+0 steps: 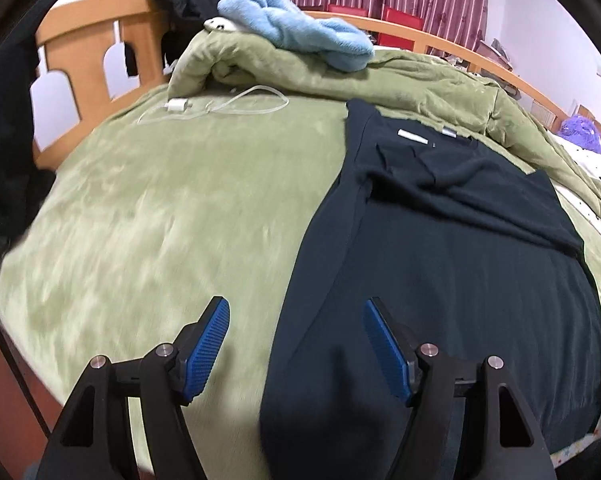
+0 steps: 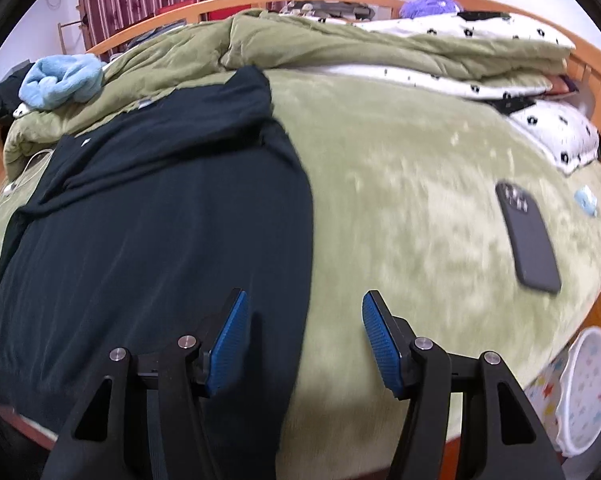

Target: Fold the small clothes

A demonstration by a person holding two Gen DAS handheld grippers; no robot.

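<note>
A dark navy garment (image 1: 440, 264) lies flat on the green bed cover (image 1: 140, 216), its sides folded in toward the middle and a white label near the collar. It also shows in the right wrist view (image 2: 160, 216). My left gripper (image 1: 296, 344) is open and empty, hovering over the garment's left edge near the hem. My right gripper (image 2: 304, 336) is open and empty, hovering over the garment's right edge near the hem.
A white charger and cable (image 1: 204, 106) lie at the far left. A bunched green duvet (image 1: 380, 76) with a light blue towel (image 1: 300, 28) lies behind the garment. A dark phone (image 2: 528, 236) lies on the cover at right. A white basket (image 2: 584, 384) stands beside the bed.
</note>
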